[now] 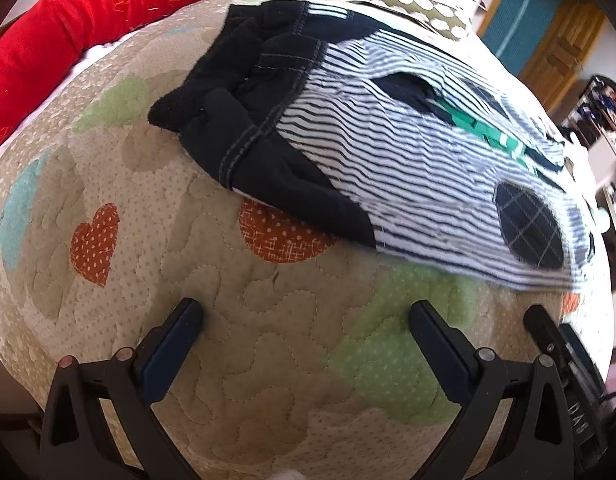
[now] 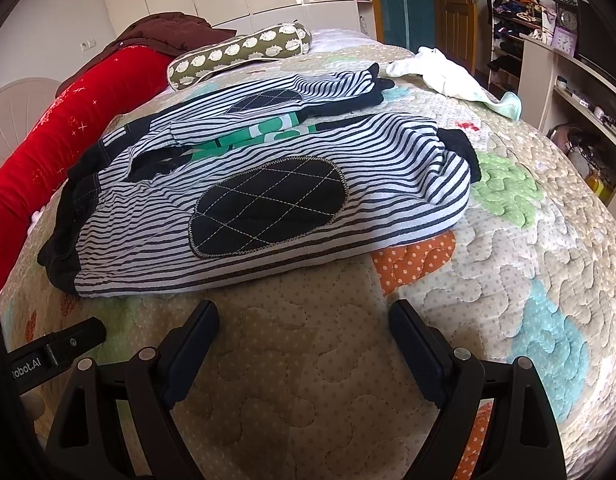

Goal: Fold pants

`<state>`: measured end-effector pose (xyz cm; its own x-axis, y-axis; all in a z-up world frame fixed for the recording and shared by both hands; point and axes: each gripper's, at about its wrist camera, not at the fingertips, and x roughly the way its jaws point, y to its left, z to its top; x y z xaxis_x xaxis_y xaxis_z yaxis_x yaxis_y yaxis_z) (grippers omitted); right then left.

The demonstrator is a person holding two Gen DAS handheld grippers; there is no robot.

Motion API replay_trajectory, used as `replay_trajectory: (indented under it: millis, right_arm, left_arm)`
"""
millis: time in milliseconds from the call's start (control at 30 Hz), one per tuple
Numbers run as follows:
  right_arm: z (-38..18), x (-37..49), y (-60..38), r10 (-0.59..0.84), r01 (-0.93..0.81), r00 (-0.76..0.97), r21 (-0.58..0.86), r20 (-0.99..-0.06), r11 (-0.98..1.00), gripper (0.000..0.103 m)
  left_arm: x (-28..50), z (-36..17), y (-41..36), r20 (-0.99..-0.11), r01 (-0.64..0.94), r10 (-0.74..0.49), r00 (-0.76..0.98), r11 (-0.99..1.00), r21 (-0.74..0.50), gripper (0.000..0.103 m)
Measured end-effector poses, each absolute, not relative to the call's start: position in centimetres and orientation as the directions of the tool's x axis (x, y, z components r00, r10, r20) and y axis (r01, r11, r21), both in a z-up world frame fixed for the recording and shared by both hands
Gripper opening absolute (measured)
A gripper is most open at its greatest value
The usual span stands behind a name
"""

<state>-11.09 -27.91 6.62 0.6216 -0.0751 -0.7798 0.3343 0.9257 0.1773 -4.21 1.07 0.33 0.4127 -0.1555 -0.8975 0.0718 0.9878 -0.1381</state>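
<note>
Striped navy-and-white pants (image 2: 291, 148) with dark oval knee patches, a dark waistband and dark cuffs lie spread on the quilted bed cover (image 2: 308, 380); the near leg's cuff end is turned back on itself. They also show in the left wrist view (image 1: 388, 168), waistband (image 1: 243, 120) nearest. My left gripper (image 1: 305, 312) is open and empty, above the quilt (image 1: 227, 360) just short of the waistband. My right gripper (image 2: 303, 316) is open and empty, just short of the near leg's edge. The other gripper's finger shows at each view's edge.
A long red cushion (image 2: 79, 120) runs along the bed's left side, with a green dotted bolster (image 2: 235, 56) behind the pants. A white garment (image 2: 448, 72) lies at the far right of the bed. Shelves and a desk (image 2: 568, 80) stand to the right.
</note>
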Motion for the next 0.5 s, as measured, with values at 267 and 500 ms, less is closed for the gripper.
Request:
replay_trajectory:
  millis: [267, 500]
  right_arm:
    - [9.9, -11.6, -29.0, -0.011, 0.245, 0.64, 0.191, -0.769, 0.95, 0.09]
    - [16.0, -5.2, -32.2, -0.04, 0.137, 0.721, 0.086, -0.692, 0.987, 0.09]
  left_arm:
    - [-5.6, 3.5, 3.7, -0.863, 0.228, -0.344, 0.37, 0.934, -0.275, 0.073]
    - [2.9, 10.2, 6.2, -0.788, 0.261, -0.349, 0.508, 0.934, -0.246, 0.073]
